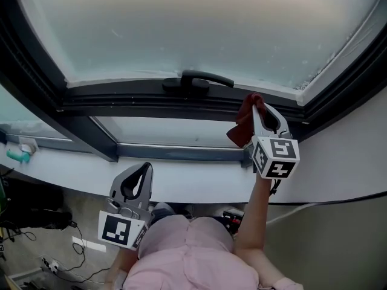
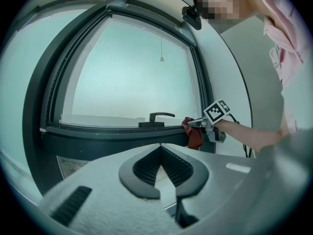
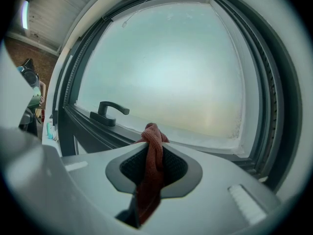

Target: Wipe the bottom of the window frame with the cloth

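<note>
- right gripper (image 3: 154, 146) is clamped on the red cloth (image 3: 150, 168): the cloth is bunched into a twisted wad that pokes out past the tips, and the rest hangs down behind the jaws
- from the head view the right gripper (image 1: 259, 103) is held out on a stretched arm, with the cloth (image 1: 242, 127) dangling under it
- the cloth is at the right end of the window frame (image 1: 151, 96), on the bottom rail near the corner; the tip looks pressed up to the rail but I can't really tell if it's touching
- in the left gripper view you can see the same thing from the side: cloth (image 2: 194, 136) right at the lower right corner of the frame
- left gripper (image 2: 161, 146) has its jaws together at the tips, with nothing in between
- it sits low and well away from the frame, down by the person's pink shirt (image 1: 187, 255), tips pointing up at the white ledge (image 1: 181, 180)
- black handle (image 1: 196, 80) lies flat on the bottom rail, left of the cloth
- glass (image 1: 193, 23) above it is frosted and pale
- small teal thing (image 1: 18, 156) sits far left on the ledge
</note>
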